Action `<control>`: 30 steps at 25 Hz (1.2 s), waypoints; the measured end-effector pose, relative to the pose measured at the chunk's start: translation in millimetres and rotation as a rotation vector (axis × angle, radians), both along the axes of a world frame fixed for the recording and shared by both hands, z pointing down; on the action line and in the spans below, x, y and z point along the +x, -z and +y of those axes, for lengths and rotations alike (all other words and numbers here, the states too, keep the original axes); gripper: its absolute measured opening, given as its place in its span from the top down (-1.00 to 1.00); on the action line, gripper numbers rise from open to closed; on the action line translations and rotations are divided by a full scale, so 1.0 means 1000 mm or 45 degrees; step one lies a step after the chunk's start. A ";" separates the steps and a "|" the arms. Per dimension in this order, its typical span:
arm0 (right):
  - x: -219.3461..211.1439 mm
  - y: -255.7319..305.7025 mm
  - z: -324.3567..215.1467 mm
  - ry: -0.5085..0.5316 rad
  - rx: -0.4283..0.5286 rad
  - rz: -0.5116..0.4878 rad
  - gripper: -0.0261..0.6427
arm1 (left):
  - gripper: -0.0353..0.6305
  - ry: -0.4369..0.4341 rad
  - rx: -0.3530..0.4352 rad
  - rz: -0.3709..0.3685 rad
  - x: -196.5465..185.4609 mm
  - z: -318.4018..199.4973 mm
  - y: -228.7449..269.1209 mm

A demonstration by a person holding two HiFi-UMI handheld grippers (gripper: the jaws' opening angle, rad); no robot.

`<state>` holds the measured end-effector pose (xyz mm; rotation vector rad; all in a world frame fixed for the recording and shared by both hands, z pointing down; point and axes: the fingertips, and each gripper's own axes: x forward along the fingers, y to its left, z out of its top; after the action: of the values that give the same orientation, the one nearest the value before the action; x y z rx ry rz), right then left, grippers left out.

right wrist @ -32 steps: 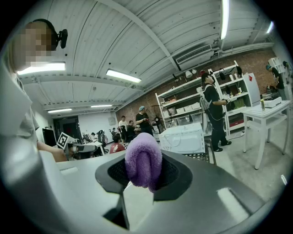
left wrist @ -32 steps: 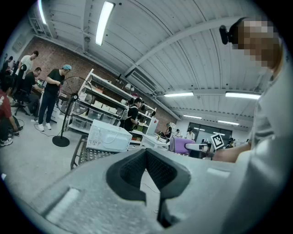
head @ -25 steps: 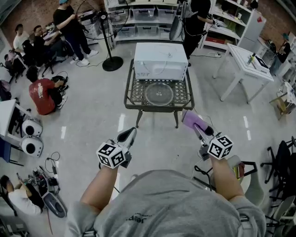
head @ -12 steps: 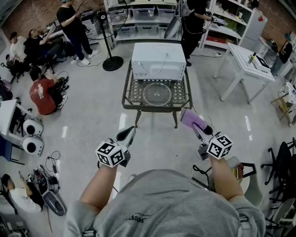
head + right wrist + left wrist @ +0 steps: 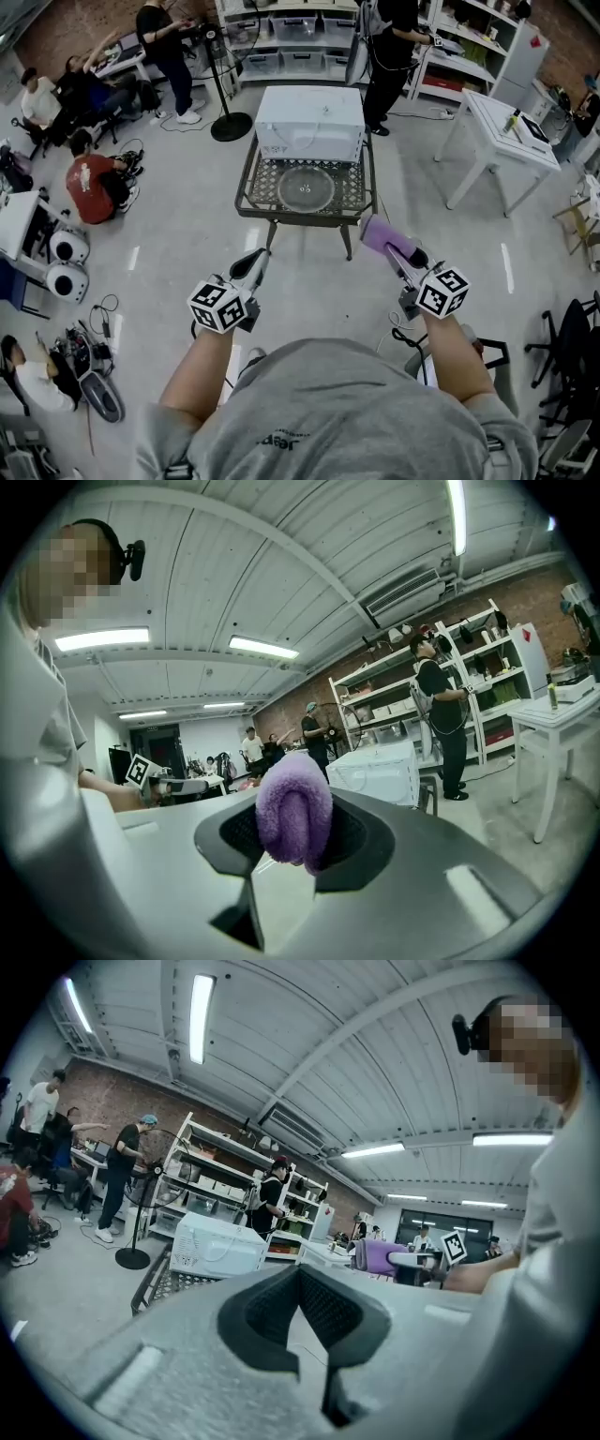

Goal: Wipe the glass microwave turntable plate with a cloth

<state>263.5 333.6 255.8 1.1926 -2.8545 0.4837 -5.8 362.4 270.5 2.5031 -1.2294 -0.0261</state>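
The clear glass turntable plate (image 5: 306, 187) lies flat on a dark lattice table (image 5: 253, 178), just in front of a white microwave (image 5: 310, 122). My right gripper (image 5: 383, 238) is shut on a folded purple cloth (image 5: 377, 234) (image 5: 294, 810), held in the air short of the table's front right corner. My left gripper (image 5: 253, 265) hangs lower left of the table, shut with nothing between its jaws (image 5: 302, 1309). In the left gripper view the microwave (image 5: 217, 1245) and the table's rim (image 5: 153, 1274) show ahead, with the cloth (image 5: 380, 1256) off to the right.
A fan stand (image 5: 229, 125) rises left of the microwave. A white table (image 5: 506, 131) stands at right. People sit and stand at the far left (image 5: 92, 186) and behind the microwave (image 5: 387, 47). Equipment and cables (image 5: 80, 375) litter the floor at lower left.
The table, plate and microwave have shifted left and slightly closer in the head view. Both grippers keep their pose; the cloth stays gripped.
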 end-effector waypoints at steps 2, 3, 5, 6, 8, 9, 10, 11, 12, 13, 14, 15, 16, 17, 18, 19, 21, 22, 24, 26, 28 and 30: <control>0.008 0.000 -0.003 0.019 0.000 0.002 0.56 | 0.90 0.018 -0.002 0.002 0.009 0.001 0.000; 0.011 -0.001 -0.005 0.028 -0.002 0.001 0.56 | 0.90 0.025 -0.005 0.001 0.012 0.002 -0.001; 0.014 -0.002 -0.010 0.043 -0.007 -0.004 0.56 | 0.90 0.035 -0.014 -0.004 0.016 0.002 -0.002; 0.014 -0.003 -0.013 0.048 -0.010 -0.008 0.56 | 0.90 0.036 -0.018 -0.007 0.017 0.000 -0.003; 0.013 -0.006 -0.021 0.052 -0.015 -0.013 0.56 | 0.90 0.038 -0.024 -0.010 0.016 -0.006 -0.005; 0.011 -0.008 -0.026 0.052 -0.017 -0.013 0.56 | 0.90 0.038 -0.027 -0.008 0.013 -0.011 -0.007; 0.008 -0.010 -0.033 0.050 -0.020 -0.013 0.56 | 0.90 0.038 -0.029 -0.003 0.010 -0.018 -0.009; 0.004 -0.012 -0.040 0.046 -0.023 -0.013 0.56 | 0.90 0.037 -0.031 0.003 0.006 -0.026 -0.012; 0.000 -0.015 -0.048 0.040 -0.028 -0.014 0.56 | 0.90 0.032 -0.033 0.009 0.001 -0.036 -0.015; -0.005 -0.018 -0.057 0.031 -0.033 -0.014 0.56 | 0.90 0.021 -0.034 0.015 -0.003 -0.047 -0.018; -0.010 -0.020 -0.066 0.020 -0.036 -0.011 0.56 | 0.90 0.005 -0.034 0.020 -0.007 -0.059 -0.021; -0.016 -0.022 -0.076 0.009 -0.037 -0.005 0.56 | 0.90 -0.015 -0.032 0.024 -0.012 -0.073 -0.024; -0.023 -0.024 -0.086 -0.003 -0.036 0.001 0.56 | 0.90 -0.037 -0.027 0.028 -0.017 -0.088 -0.026; -0.030 -0.025 -0.097 -0.016 -0.034 0.007 0.56 | 0.90 -0.058 -0.021 0.031 -0.023 -0.104 -0.028; -0.038 -0.025 -0.109 -0.031 -0.031 0.010 0.56 | 0.90 -0.079 -0.015 0.033 -0.030 -0.121 -0.030; -0.047 -0.024 -0.122 -0.049 -0.030 0.009 0.56 | 0.90 -0.099 -0.010 0.034 -0.038 -0.138 -0.031; -0.062 -0.023 -0.148 -0.093 -0.035 0.007 0.56 | 0.90 -0.145 -0.009 0.039 -0.052 -0.175 -0.031; -0.070 -0.023 -0.160 -0.114 -0.039 0.008 0.56 | 0.90 -0.170 -0.011 0.040 -0.058 -0.193 -0.030; -0.085 -0.020 -0.186 -0.148 -0.044 0.012 0.56 | 0.90 -0.220 -0.014 0.034 -0.071 -0.227 -0.028; -0.101 -0.018 -0.211 -0.175 -0.047 0.018 0.56 | 0.90 -0.263 -0.011 0.021 -0.084 -0.258 -0.027; -0.113 -0.017 -0.234 -0.202 -0.054 0.025 0.56 | 0.90 -0.297 -0.011 0.012 -0.096 -0.285 -0.027; -0.120 -0.016 -0.255 -0.227 -0.065 0.031 0.56 | 0.90 -0.321 -0.023 0.016 -0.104 -0.308 -0.029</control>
<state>143.3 78.6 272.1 1.4401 -2.7112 0.5385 -109.7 54.6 299.3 2.6182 -0.8974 0.0316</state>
